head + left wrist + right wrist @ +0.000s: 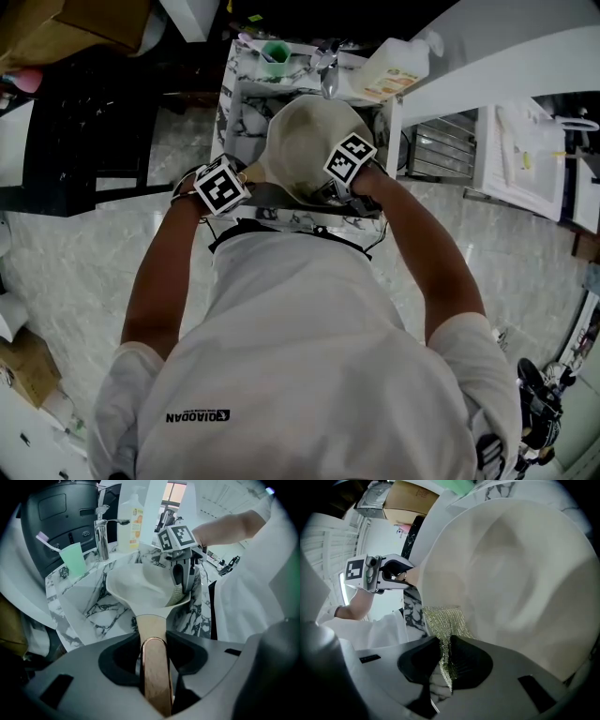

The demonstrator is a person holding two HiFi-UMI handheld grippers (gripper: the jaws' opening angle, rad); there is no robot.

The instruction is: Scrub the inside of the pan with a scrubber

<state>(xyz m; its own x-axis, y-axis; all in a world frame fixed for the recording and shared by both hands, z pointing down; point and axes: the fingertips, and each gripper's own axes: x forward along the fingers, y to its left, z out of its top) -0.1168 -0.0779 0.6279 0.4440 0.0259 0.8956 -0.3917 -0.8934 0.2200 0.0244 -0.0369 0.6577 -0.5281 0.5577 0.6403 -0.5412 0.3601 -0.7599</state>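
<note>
A cream pan (305, 141) is held tilted over the marble sink (246, 94). Its wooden handle (154, 667) runs between the jaws of my left gripper (154, 660), which is shut on it. My right gripper (445, 656) is shut on a gold mesh scrubber (444, 623), and the scrubber's free end lies against the pan's inner wall (511, 569) near the rim. In the left gripper view the right gripper (180, 576) reaches down into the pan bowl (140, 590) with the scrubber (176, 595). In the head view both marker cubes sit at the pan's near edge, left (221, 185) and right (350, 158).
A chrome tap (101, 538), a green cup (74, 559) with a toothbrush and a white soap bottle (131, 520) stand at the back of the sink. Marble counter (89, 609) surrounds the basin. The person's white shirt (300, 356) fills the near side.
</note>
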